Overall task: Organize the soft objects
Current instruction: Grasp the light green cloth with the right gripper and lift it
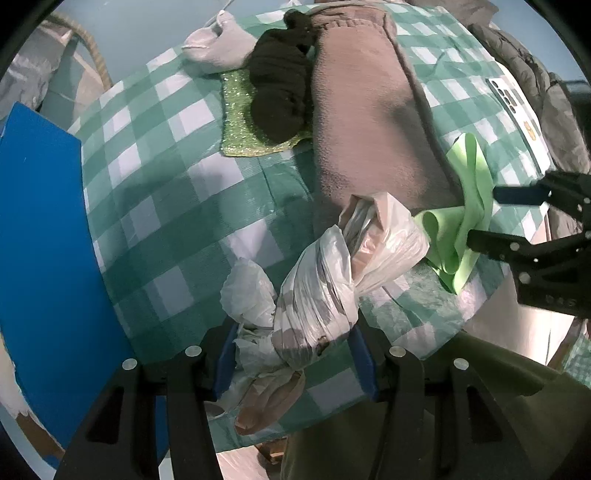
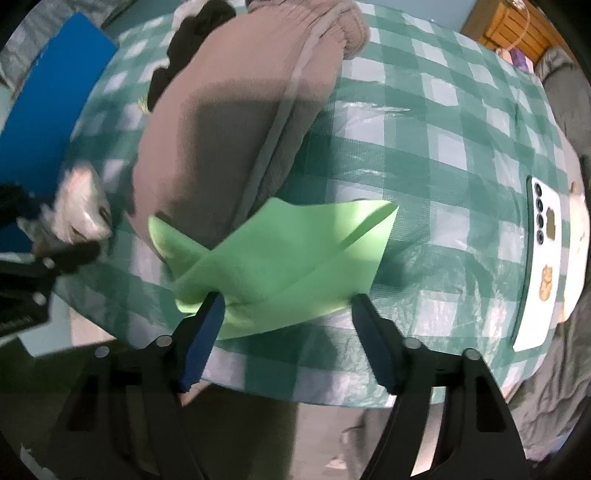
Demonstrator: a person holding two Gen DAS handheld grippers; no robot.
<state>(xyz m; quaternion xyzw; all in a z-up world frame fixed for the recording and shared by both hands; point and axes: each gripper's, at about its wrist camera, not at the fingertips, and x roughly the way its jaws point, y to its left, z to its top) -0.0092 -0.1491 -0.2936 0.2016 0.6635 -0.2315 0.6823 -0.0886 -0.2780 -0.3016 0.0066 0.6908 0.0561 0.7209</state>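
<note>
A knotted white plastic bag bundle (image 1: pixel 325 280) lies at the near edge of the green checked table (image 1: pixel 166 206), between the wide-apart fingers of my left gripper (image 1: pixel 291 354), which is open around it. A light green cloth (image 2: pixel 280 258) lies at the table edge, partly over folded mauve trousers (image 2: pixel 236 122). My right gripper (image 2: pixel 284 325) is open with the cloth's near edge between its fingers; it also shows in the left wrist view (image 1: pixel 491 214). Further back lie a black sock bundle (image 1: pixel 280 92), a glittery green sheet (image 1: pixel 240 122) and a grey sock (image 1: pixel 221 40).
A blue board (image 1: pixel 44 251) stands along the table's left side. A white phone (image 2: pixel 543 258) lies at the right edge. A rope-handled basket (image 1: pixel 74 62) sits beyond the far left corner. A wooden crate (image 2: pixel 517 33) stands at far right.
</note>
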